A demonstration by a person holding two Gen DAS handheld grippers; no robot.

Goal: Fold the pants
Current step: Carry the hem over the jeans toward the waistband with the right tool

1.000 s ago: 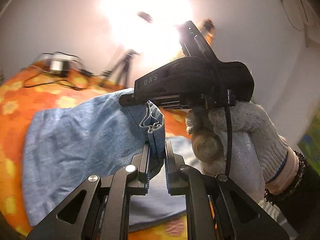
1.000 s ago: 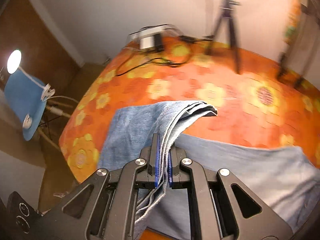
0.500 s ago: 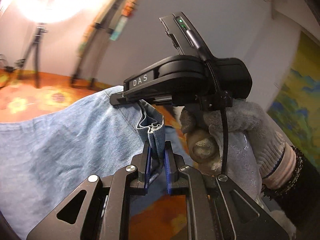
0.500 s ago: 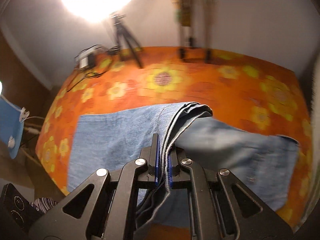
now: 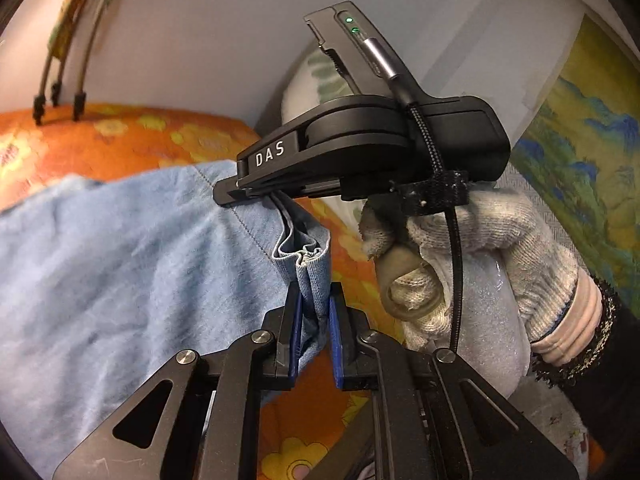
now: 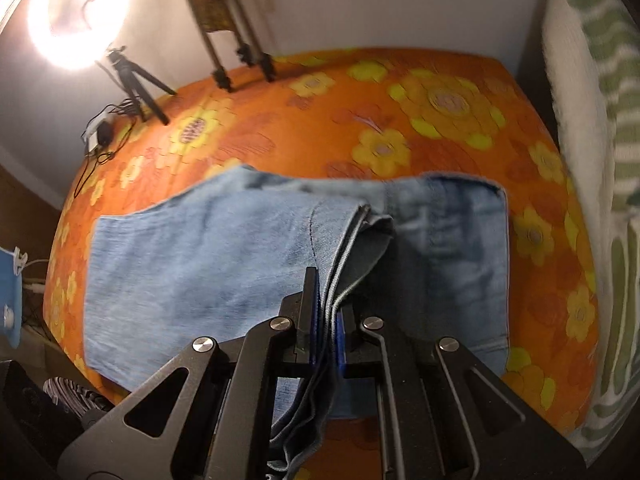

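Both grippers' fingers (image 5: 295, 328) (image 6: 310, 300) clamp the blurred pants (image 6: 208, 264), their hem hidden.

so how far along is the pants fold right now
Partly done: the jeans lie flat on the orange floral bedspread. In hand: the left gripper and right gripper are each shut on a bunched hem edge, holding it above the waist end. Left: lay the edge down, release, and probably one more fold.
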